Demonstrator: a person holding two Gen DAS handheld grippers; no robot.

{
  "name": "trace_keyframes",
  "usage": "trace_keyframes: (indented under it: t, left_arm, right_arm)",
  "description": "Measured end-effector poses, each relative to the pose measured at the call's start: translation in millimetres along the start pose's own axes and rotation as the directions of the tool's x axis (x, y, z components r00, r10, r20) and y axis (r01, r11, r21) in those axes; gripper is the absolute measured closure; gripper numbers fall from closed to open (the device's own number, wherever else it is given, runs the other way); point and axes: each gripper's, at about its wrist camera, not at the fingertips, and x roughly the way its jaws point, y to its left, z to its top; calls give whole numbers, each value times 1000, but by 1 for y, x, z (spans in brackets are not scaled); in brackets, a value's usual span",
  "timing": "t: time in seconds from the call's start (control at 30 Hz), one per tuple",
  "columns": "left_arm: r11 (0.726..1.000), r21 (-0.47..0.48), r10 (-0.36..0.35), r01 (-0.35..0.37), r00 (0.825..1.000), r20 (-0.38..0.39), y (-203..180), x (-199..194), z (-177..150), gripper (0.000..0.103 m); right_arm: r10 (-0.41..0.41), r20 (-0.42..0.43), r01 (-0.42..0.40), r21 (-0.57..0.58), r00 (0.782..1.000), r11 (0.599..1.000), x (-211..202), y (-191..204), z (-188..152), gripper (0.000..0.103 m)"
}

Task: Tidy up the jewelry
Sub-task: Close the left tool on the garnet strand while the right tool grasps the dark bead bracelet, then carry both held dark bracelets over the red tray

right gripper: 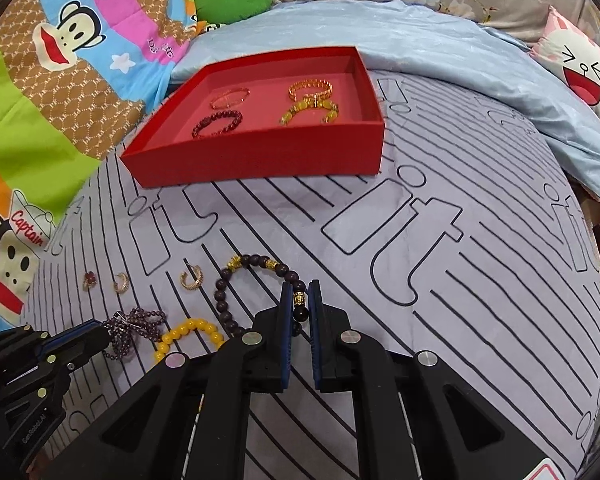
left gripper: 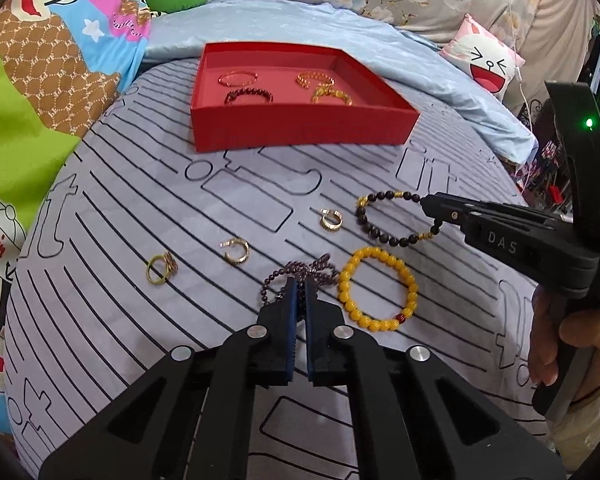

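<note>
A red box (left gripper: pixel 300 130) holding several bracelets sits at the back of the bed; it also shows in the right wrist view (right gripper: pixel 260 160). My left gripper (left gripper: pixel 300 286) is shut on a tangled purple bead strand (left gripper: pixel 320 270) lying on the sheet, seen too in the right wrist view (right gripper: pixel 134 330). My right gripper (right gripper: pixel 300 292) is shut on a dark bead bracelet with gold beads (right gripper: pixel 224 284); it shows in the left wrist view (left gripper: pixel 364 216) with the right gripper (left gripper: pixel 426 202) at its right side. A yellow bead bracelet (left gripper: pixel 410 288) lies between them.
Three gold rings lie on the striped sheet: one (left gripper: pixel 331 218), one (left gripper: pixel 236 250) and one with a flower (left gripper: pixel 162 268). A cartoon quilt (left gripper: pixel 40 80) rises at the left, a blue blanket (left gripper: pixel 420 64) behind the box, a pillow (left gripper: pixel 484 60) at the right.
</note>
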Motion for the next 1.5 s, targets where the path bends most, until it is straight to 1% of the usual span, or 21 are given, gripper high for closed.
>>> trace_keyframes:
  t: [0.2, 0.37, 0.47, 0.6, 0.67, 0.77, 0.87, 0.97, 1.17, 1.3, 1.5]
  left_arm:
    - [1000, 9, -9, 8, 1000, 27, -4, -11, 20, 100]
    - [1000, 11, -9, 8, 998, 54, -3, -15, 43, 100]
    - [1000, 5, -9, 9, 996, 86, 1, -18, 64, 100]
    - [1000, 18, 9, -11, 991, 136, 4, -21, 96, 100]
    - [999, 24, 18, -22, 988, 156, 5, -19, 114, 100]
    - [999, 29, 35, -40, 984, 175, 8, -13, 135, 100]
    - [999, 24, 39, -44, 983, 179, 13, -4, 155, 100]
    - [999, 19, 45, -49, 983, 176, 17, 6, 170, 100]
    - [997, 20, 65, -69, 984, 166, 23, 32, 197, 100]
    - [996, 18, 84, -88, 986, 146, 29, 56, 212, 100]
    - [996, -9, 93, -93, 989, 117, 41, 85, 230, 100]
  right_arm:
    - [39, 49, -40, 17, 998, 999, -20, 1, 15, 96]
    - [49, 90, -50, 4, 995, 999, -33, 3, 30, 96]
    - [48, 121, -48, -1, 992, 999, -40, 2, 44, 96]
    - [64, 155, -65, 6, 986, 998, -46, -2, 67, 96]
    - [60, 176, -61, 1, 983, 998, -47, -3, 79, 96]
    - [54, 202, -53, -10, 978, 999, -47, -2, 99, 96]
    - [51, 221, -48, -22, 974, 999, -44, 1, 118, 96]
    - [62, 225, -58, -25, 972, 998, -36, 4, 137, 96]
    - [88, 202, -84, -29, 975, 996, -6, 13, 167, 96]
    - [135, 165, -134, -15, 977, 991, 22, 21, 183, 96]
    - [211, 114, -214, 17, 971, 977, 63, 28, 199, 96]
